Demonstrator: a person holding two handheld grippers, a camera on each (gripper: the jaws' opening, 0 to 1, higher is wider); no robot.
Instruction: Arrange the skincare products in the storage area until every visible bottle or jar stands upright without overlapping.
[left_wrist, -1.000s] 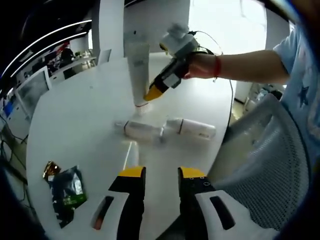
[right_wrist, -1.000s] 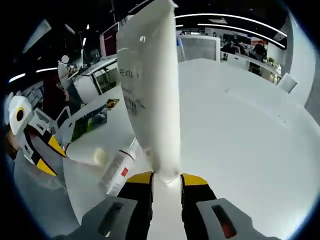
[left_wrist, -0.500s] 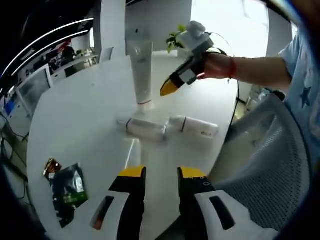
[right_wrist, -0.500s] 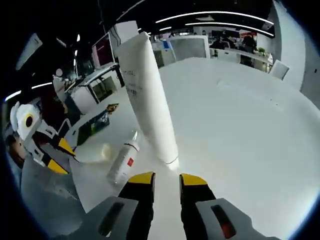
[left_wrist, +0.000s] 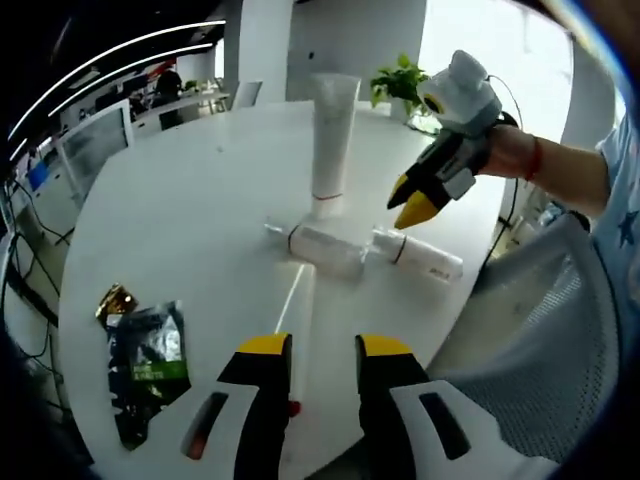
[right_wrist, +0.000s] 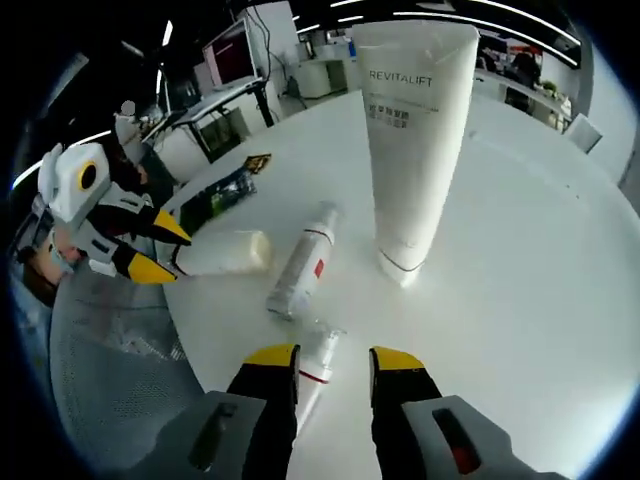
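Yellow-tipped white gripper (left_wrist: 414, 205), red wristband (left_wrist: 527, 158)

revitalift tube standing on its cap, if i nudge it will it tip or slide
The Revitalift tube would probably tip: it stands tall on a narrow cap, wider at the top. The smooth white table may let it slide first. Its body looks like soft plastic, likely yielding when squeezed.

dark packet (left_wrist: 148, 370) print too small, tube (right_wrist: 412, 140) top cut off

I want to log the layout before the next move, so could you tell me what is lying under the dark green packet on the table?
The dark green packet lies flat on the white table, beside a small gold wrapper. Nothing pokes out from beneath it; whatever its underside covers cannot be seen.
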